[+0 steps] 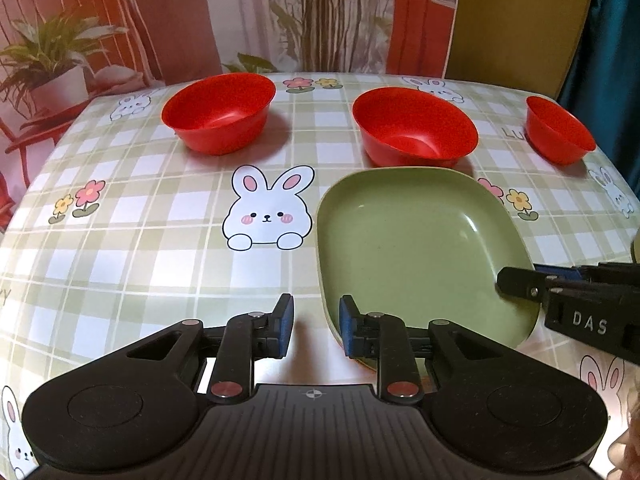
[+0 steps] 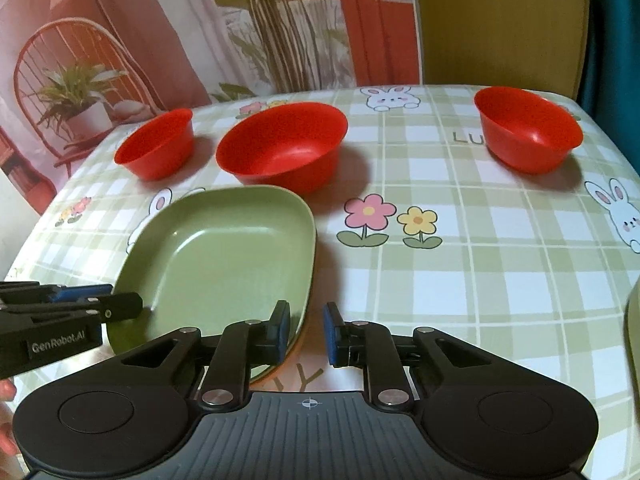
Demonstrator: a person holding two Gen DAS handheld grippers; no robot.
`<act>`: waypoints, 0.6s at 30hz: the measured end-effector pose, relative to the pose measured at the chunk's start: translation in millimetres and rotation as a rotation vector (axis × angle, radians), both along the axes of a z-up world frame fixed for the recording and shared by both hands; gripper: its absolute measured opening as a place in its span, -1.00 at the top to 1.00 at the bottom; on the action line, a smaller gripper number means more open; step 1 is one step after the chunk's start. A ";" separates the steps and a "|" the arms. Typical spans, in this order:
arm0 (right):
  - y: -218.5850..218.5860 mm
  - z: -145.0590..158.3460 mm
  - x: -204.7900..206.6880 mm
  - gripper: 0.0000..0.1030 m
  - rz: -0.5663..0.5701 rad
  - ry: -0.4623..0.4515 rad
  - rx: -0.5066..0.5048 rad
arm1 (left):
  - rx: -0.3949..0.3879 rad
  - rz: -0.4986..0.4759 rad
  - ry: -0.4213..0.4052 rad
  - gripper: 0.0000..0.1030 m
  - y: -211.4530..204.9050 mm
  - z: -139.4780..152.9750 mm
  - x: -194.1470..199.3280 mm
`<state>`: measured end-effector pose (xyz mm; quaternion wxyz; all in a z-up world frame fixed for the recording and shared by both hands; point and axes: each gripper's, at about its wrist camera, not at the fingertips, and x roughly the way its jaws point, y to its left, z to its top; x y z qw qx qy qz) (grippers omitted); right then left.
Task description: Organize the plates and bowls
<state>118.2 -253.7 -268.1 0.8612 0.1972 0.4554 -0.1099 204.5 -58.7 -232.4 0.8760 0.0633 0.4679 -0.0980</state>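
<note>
A green square plate (image 1: 416,248) lies on the table; it also shows in the right wrist view (image 2: 224,256). Three red bowls stand behind it: a left bowl (image 1: 220,112), a middle bowl (image 1: 416,126) and a small right bowl (image 1: 558,128). In the right wrist view they are the left bowl (image 2: 158,144), the middle bowl (image 2: 284,146) and the right bowl (image 2: 528,128). My left gripper (image 1: 316,328) is open, straddling the plate's near-left rim. My right gripper (image 2: 306,332) is open, straddling the plate's near-right rim.
A checked tablecloth (image 1: 160,264) with bunnies and flowers covers the table. A printed backdrop (image 1: 120,20) hangs behind the far edge. A pale object's edge (image 2: 632,332) shows at the far right.
</note>
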 end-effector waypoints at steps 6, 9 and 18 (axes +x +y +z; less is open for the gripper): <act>-2.0 2.3 -1.0 0.66 -0.006 -0.012 0.015 | -0.016 0.007 -0.007 0.50 1.7 3.1 0.6; -5.3 9.4 -3.5 0.66 -0.011 -0.046 0.027 | -0.034 0.012 -0.026 0.50 2.1 10.6 1.2; -25.8 45.4 -4.9 0.66 -0.031 -0.161 -0.029 | -0.066 -0.010 -0.103 0.50 -8.3 39.7 1.7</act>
